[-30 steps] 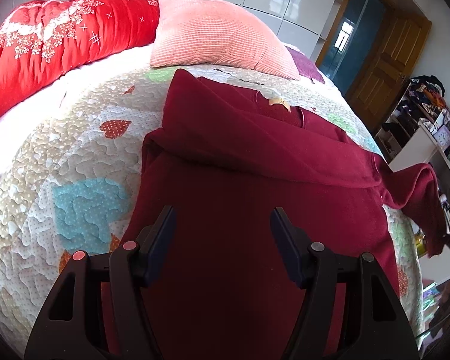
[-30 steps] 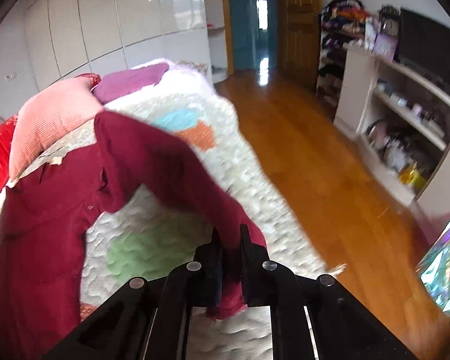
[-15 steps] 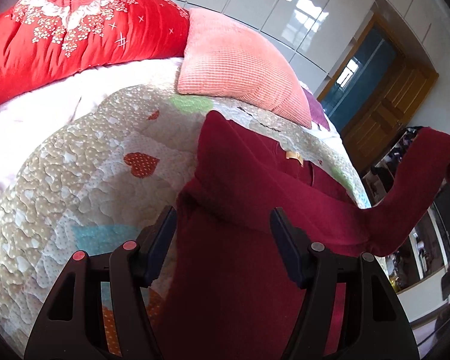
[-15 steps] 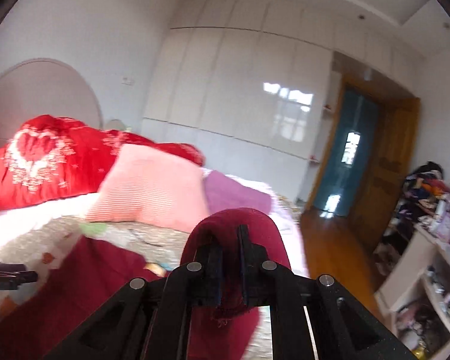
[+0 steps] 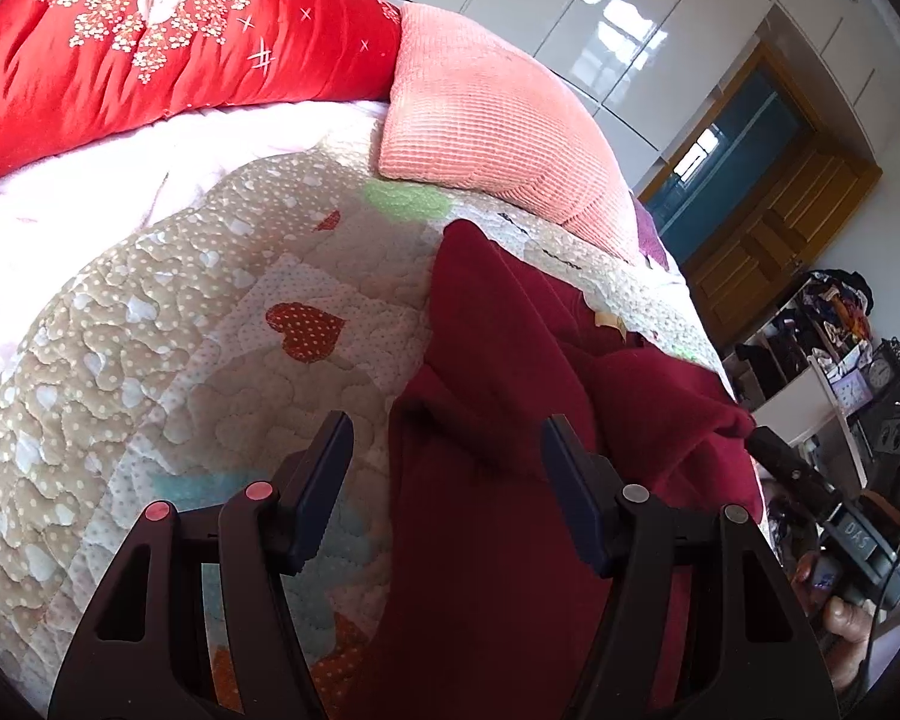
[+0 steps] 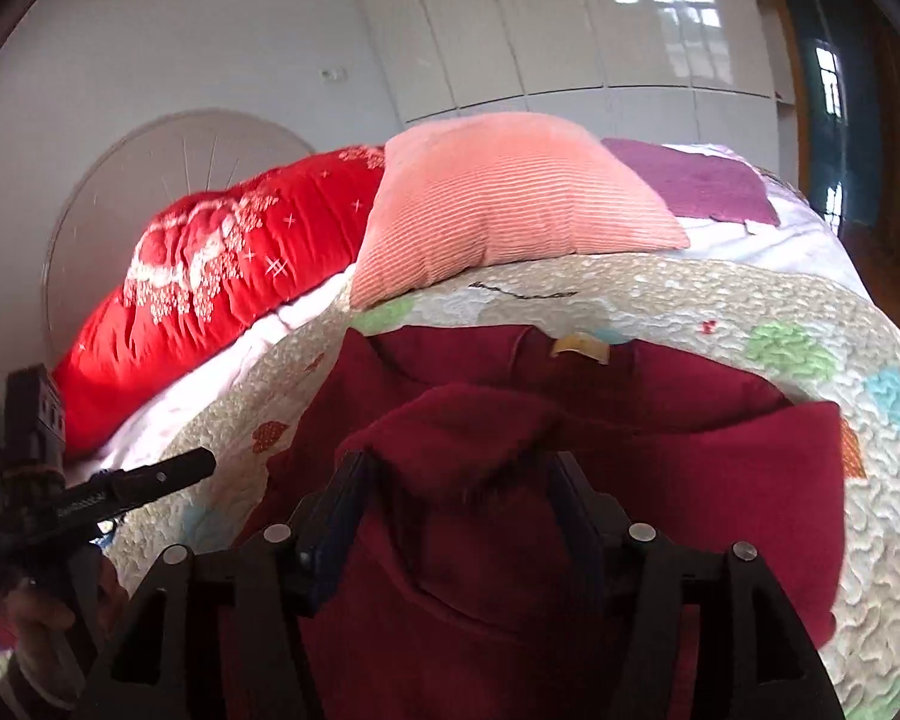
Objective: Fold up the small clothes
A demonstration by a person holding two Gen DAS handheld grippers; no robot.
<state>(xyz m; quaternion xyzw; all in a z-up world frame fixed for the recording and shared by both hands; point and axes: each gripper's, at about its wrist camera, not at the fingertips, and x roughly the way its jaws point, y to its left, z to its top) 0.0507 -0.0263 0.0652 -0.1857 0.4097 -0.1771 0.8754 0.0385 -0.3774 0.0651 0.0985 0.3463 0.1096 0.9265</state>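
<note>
A dark red sweater (image 5: 498, 516) lies on the quilted bed cover (image 5: 198, 360), both sleeves folded across its body. My left gripper (image 5: 447, 480) is open and empty, hovering over the sweater's left edge. My right gripper (image 6: 456, 498) is open over the sweater (image 6: 660, 480), with the folded sleeve end (image 6: 468, 432) lying loose between its fingers. The right gripper also shows at the right edge of the left wrist view (image 5: 810, 486). A tan neck label (image 6: 579, 348) marks the collar at the far end.
A pink pillow (image 6: 510, 204), a red duvet (image 6: 222, 276) and a purple cloth (image 6: 696, 186) lie at the head of the bed. Shelves (image 5: 834, 360) and a wooden door (image 5: 780, 210) stand to the right of the bed.
My right gripper carried the right sleeve up and across onto the sweater's body, then opened and let it go. My left gripper shifted left, staying open.
</note>
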